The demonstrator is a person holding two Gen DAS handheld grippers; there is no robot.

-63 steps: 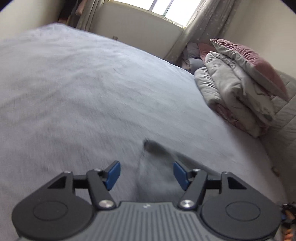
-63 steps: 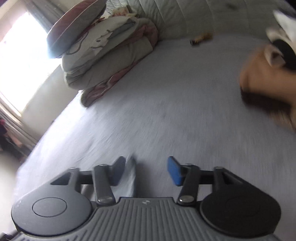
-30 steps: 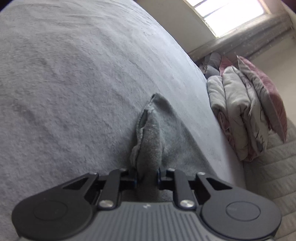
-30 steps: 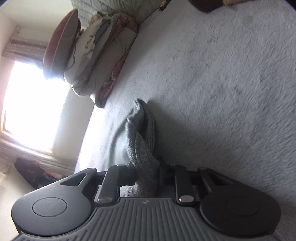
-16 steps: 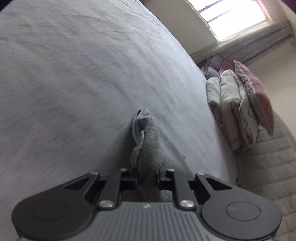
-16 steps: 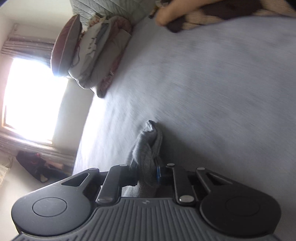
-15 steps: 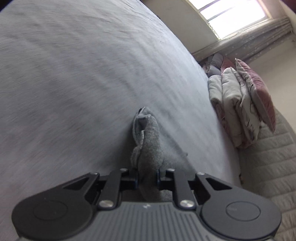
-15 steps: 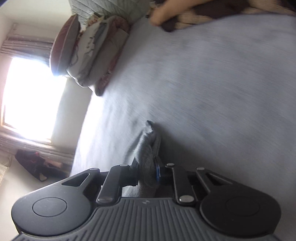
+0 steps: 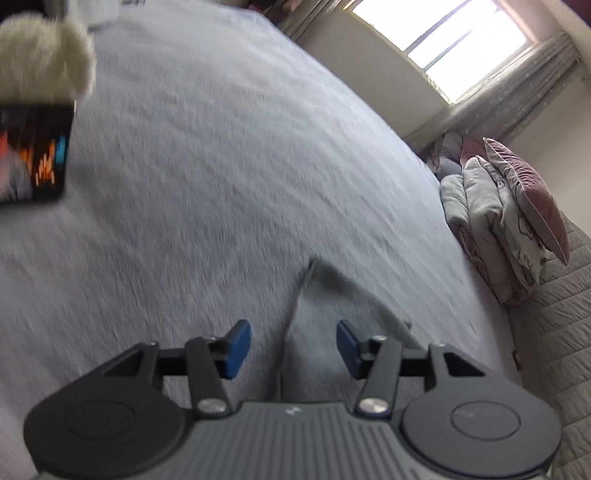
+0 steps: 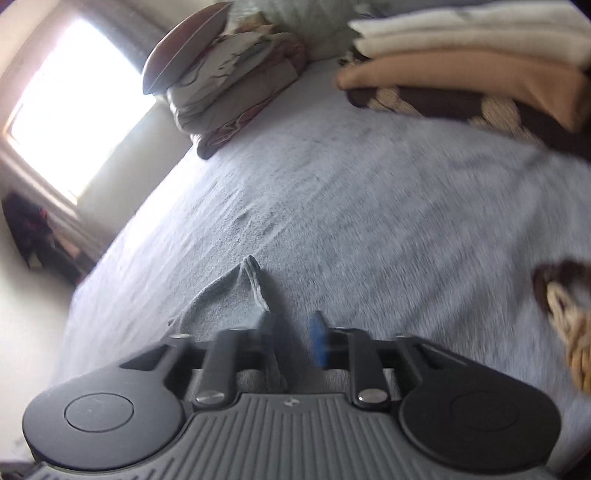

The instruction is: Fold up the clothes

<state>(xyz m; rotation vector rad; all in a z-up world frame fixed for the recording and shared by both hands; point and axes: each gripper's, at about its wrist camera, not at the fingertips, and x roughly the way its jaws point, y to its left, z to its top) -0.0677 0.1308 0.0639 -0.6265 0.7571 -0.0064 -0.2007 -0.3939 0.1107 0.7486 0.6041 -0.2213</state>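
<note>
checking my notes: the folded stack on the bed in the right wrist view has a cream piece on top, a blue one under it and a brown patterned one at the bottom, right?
Not quite: the middle piece is tan, not blue. The right wrist view shows the cream piece on top and the brown patterned one at the bottom, as you said.

Grey bedspread [image 9: 207, 177], bright curtained window [image 9: 469, 40], stacked bedding [image 9: 495, 221] against a quilted headboard [image 9: 554, 302].

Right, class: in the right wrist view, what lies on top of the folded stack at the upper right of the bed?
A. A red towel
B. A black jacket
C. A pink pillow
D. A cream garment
D: a cream garment tops the folded stack, above a tan layer.
</note>
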